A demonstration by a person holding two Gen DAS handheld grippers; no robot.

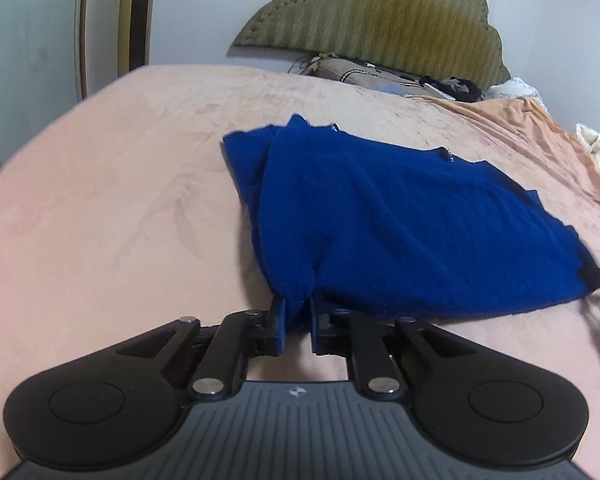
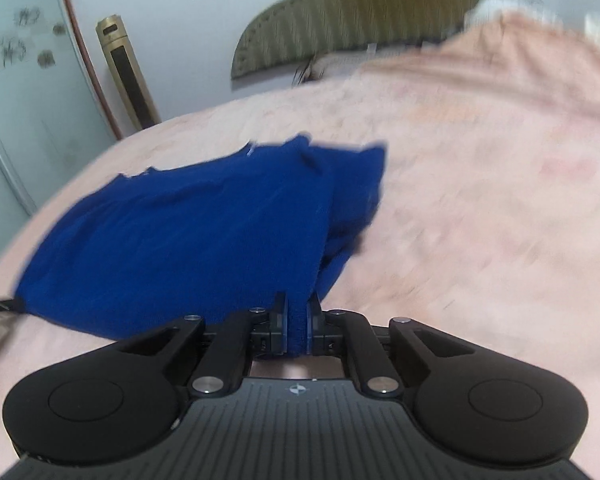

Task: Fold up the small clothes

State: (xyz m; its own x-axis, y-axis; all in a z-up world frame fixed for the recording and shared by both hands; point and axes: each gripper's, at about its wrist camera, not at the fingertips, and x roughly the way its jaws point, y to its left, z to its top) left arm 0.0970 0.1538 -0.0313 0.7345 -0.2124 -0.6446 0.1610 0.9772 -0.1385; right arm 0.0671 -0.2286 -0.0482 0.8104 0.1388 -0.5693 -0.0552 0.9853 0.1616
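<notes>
Both grippers are pinching the blue garment (image 1: 400, 216) at lower centre — left gripper (image 1: 298, 312), right gripper (image 2: 298, 312) — on the bed (image 1: 100, 200).

A pink bedspread (image 1: 100, 200), an olive headboard (image 1: 380, 12), perhaps a pillow (image 1: 352, 72).

Blue knit garment (image 1: 400, 220) — folded, on bed.
</notes>
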